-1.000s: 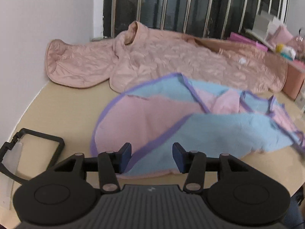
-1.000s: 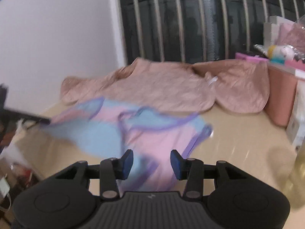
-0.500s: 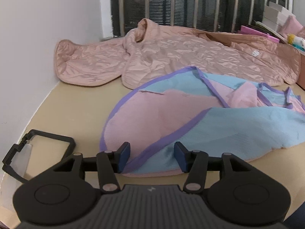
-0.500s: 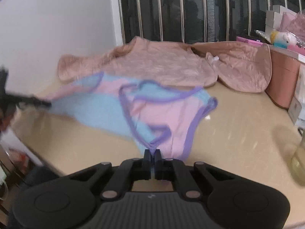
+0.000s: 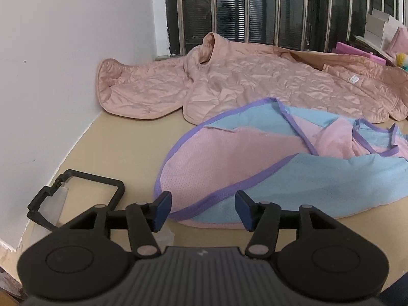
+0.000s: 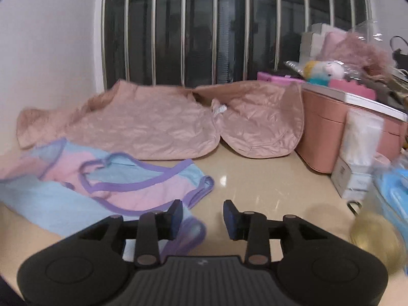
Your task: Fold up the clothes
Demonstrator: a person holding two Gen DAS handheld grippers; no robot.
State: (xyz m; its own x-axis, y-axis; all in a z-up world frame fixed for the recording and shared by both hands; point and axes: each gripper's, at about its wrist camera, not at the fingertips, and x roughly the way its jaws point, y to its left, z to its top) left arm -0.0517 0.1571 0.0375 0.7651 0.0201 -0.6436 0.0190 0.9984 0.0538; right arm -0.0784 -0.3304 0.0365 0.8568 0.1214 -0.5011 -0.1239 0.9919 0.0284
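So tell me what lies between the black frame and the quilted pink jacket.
Only bare beige tabletop between the black frame and the pink jacket, as the left wrist view shows.

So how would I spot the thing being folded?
Find the barred window; below it a quilted pink jacket sprawls across the beige table. Nearer than the jacket lies the mesh vest, the only garment in pink and blue panels with purple trim.
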